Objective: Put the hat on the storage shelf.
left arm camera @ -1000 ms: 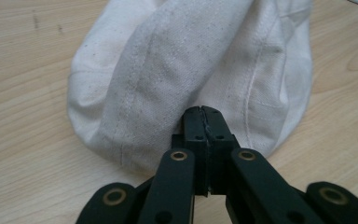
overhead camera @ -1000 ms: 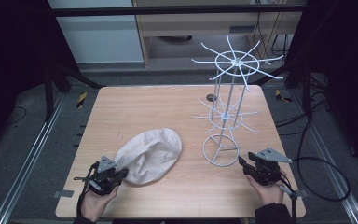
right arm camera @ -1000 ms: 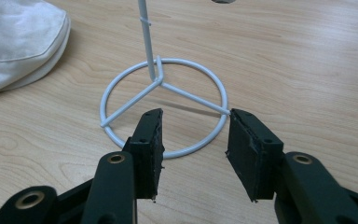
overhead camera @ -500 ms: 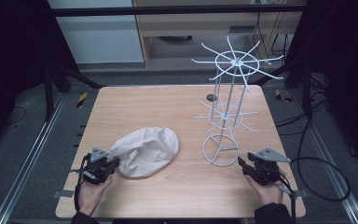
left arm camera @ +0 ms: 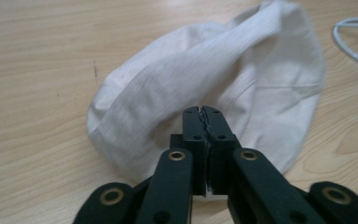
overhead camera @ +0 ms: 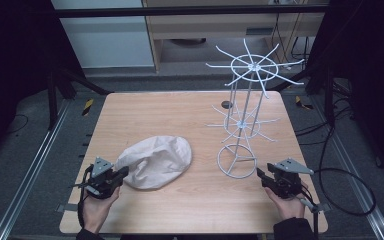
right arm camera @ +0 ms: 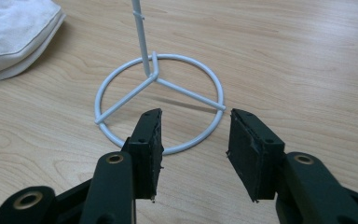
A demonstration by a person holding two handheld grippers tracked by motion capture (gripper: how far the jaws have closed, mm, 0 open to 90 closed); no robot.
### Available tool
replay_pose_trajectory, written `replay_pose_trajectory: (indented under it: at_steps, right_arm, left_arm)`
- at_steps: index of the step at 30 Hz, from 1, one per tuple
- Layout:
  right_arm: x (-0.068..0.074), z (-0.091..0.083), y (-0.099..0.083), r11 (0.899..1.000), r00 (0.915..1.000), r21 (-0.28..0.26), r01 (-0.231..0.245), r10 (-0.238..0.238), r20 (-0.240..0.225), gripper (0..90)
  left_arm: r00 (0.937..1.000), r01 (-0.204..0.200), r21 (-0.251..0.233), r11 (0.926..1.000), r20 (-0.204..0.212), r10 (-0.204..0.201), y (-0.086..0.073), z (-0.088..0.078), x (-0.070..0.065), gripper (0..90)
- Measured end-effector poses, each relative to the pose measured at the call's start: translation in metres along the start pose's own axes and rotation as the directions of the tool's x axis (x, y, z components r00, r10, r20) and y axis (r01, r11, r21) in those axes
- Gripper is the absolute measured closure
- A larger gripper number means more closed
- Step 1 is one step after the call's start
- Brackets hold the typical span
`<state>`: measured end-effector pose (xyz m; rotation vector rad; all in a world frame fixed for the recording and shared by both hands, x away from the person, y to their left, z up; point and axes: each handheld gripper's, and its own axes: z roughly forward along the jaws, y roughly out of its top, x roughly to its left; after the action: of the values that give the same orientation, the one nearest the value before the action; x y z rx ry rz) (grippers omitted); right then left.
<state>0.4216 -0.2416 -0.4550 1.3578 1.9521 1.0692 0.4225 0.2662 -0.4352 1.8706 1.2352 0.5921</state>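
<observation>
A: Left hand-held gripper sits at the near-left edge of the cap. In the left gripper view we see its jaws pressed together with nothing between them; they have just begun to part a little. The cap lies flat on the surface, just ahead of those tips.

B: Right hand-held gripper hangs open and empty, its jaws either side of the near rim of the wire rack. The rack's base ring rests on the wood, close to the cap but apart from it.

A: Our worry: the cloth is soft and limp. If we pinch only one thin fold, it may slip out or the cap may drag across the wood.

B: And the rack looks light and tall. A nudge to the ring, or a spoke snagging the cap, could tip it.

A: Surface: pale wood grain. Dark room around it, metal rails at the sides, cables on the floor at right, a cabinet behind.
</observation>
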Motion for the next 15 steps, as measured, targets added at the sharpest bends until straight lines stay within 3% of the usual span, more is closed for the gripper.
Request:
replay_pose_trajectory:
  at_steps: [5, 7, 9, 11, 15]
  right_arm:
    - [0.0, 0.001, 0.0, 1.0, 1.0, 0.005, 0.005, -0.005, -0.003, 53.6]
    - [0.0, 0.001, 0.0, 1.0, 1.0, 0.007, 0.004, -0.004, -0.001, 53.3]
    - [0.0, 0.001, -0.001, 1.0, 1.0, 0.008, 0.005, -0.005, -0.002, 53.2]
    - [0.0, 0.001, -0.001, 1.0, 1.0, 0.01, 0.007, -0.007, -0.002, 52.8]
    - [0.0, 0.002, -0.001, 1.0, 0.9999, 0.014, 0.01, -0.01, 0.0, 52.7]
  left_arm:
    - [0.9997, -0.016, -0.016, 0.9997, 0.019, 0.017, 0.005, 0.0, -0.012, 78.7]
    - [0.9993, -0.036, -0.013, 0.9993, 0.004, 0.036, 0.005, 0.006, -0.018, 64.8]
    - [0.9993, -0.038, -0.015, 0.9992, 0.005, 0.038, 0.004, 0.011, -0.021, 62.8]
    - [0.9983, -0.058, -0.003, 0.9983, -0.013, 0.058, 0.001, 0.018, -0.025, 54.8]
    - [0.997, -0.067, 0.042, 0.9969, -0.037, 0.068, -0.002, 0.029, -0.028, 60.0]
